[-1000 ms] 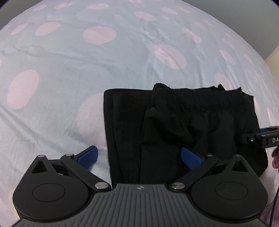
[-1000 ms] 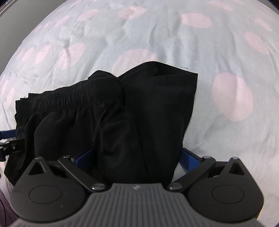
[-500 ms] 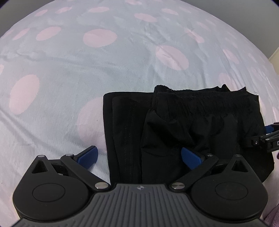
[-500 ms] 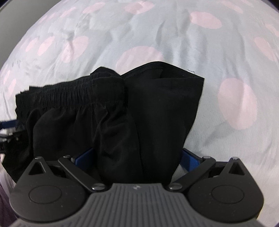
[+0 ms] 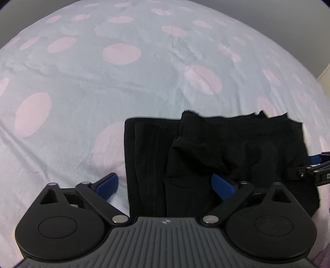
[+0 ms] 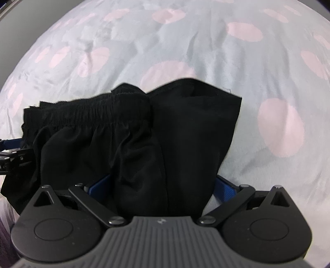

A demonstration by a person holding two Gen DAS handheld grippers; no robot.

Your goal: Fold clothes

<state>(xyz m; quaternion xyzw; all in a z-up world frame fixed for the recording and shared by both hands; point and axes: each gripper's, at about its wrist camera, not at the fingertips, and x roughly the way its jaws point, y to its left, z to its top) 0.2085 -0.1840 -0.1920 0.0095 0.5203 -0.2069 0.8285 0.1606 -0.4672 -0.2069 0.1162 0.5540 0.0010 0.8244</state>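
A pair of black shorts (image 5: 216, 152) lies folded on the bedspread, its elastic waistband along the far edge. It also shows in the right wrist view (image 6: 148, 140). My left gripper (image 5: 167, 183) is open, its blue fingers wide apart over the near left part of the shorts. My right gripper (image 6: 160, 189) is open, straddling the near edge of the shorts, with the cloth bunched between its blue fingers. Each gripper shows at the edge of the other's view, at the shorts' side.
The pale blue bedspread (image 5: 103, 82) with pink dots spreads all around the shorts. A grey wall shows beyond it at the top (image 5: 268, 16). The bedspread is wrinkled at the far left in the right wrist view (image 6: 88, 43).
Both grippers have drawn back and up a little, so the shorts sit lower and farther in view. The shorts lie still. Both grippers stay open.
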